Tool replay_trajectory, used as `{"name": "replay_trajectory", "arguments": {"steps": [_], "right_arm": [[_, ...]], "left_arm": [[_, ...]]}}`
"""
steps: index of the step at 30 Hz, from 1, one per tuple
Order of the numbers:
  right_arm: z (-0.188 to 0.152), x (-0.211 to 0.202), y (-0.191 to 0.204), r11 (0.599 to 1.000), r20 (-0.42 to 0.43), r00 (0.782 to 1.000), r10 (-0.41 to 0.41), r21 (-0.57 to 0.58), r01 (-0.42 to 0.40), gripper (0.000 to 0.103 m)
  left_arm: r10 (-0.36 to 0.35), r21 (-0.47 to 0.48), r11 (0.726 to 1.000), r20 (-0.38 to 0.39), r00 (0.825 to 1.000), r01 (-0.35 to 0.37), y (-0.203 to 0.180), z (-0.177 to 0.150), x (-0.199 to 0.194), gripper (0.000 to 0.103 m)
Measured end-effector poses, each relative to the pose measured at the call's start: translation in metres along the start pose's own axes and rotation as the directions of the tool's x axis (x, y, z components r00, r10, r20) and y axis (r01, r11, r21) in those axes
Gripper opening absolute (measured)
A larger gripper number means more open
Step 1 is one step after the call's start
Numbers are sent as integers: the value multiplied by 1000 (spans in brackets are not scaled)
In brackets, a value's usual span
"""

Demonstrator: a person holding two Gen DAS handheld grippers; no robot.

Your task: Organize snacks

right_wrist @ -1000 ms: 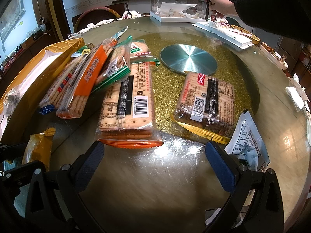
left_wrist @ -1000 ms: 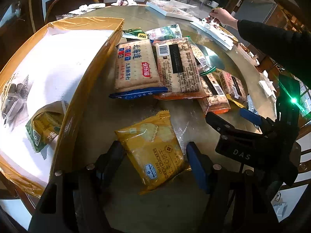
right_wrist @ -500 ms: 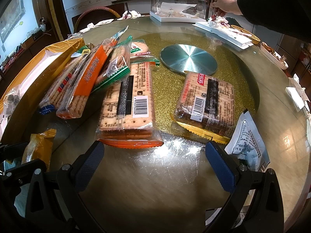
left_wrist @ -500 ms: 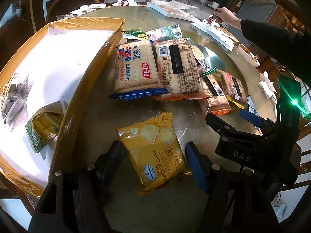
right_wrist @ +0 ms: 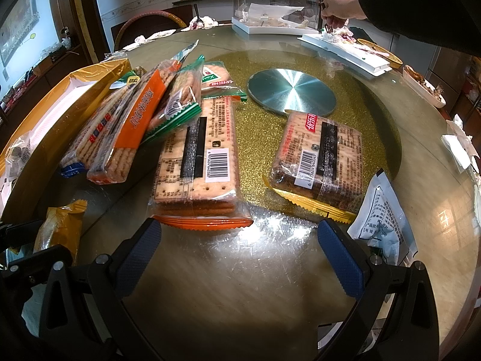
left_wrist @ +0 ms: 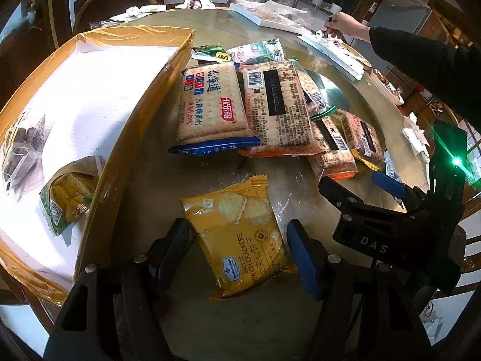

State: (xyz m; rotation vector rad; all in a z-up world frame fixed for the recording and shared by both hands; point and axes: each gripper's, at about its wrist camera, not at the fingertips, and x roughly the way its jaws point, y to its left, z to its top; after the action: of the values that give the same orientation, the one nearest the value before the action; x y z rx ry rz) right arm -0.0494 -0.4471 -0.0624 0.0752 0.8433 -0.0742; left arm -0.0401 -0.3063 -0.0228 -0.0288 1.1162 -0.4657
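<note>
The left gripper (left_wrist: 237, 248) straddles the yellow cheese cracker packet (left_wrist: 240, 234) lying on the glass table (left_wrist: 144, 162); whether its pads press the wrapper I cannot tell. The right gripper (right_wrist: 240, 255) stands released, bare glass between its fingers. At twelve o'clock lies an orange-edged cracker pack (right_wrist: 198, 165). Only the left view shows inside the gold-rimmed box (left_wrist: 141, 126) at nine o'clock, with a green packet (left_wrist: 67, 198) inside. Only the right view shows the white sachet (right_wrist: 381, 219) at three o'clock.
</note>
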Motion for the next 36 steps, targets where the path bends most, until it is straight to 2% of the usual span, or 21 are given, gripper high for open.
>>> {"name": "replay_trajectory", "arguments": {"steps": [36], "right_arm": [[0,0,0,1000,1,1000,1,-1,-1,103]], "left_arm": [[2,-5,1000,11,1000,-2,0,-3,-2,67]]}}
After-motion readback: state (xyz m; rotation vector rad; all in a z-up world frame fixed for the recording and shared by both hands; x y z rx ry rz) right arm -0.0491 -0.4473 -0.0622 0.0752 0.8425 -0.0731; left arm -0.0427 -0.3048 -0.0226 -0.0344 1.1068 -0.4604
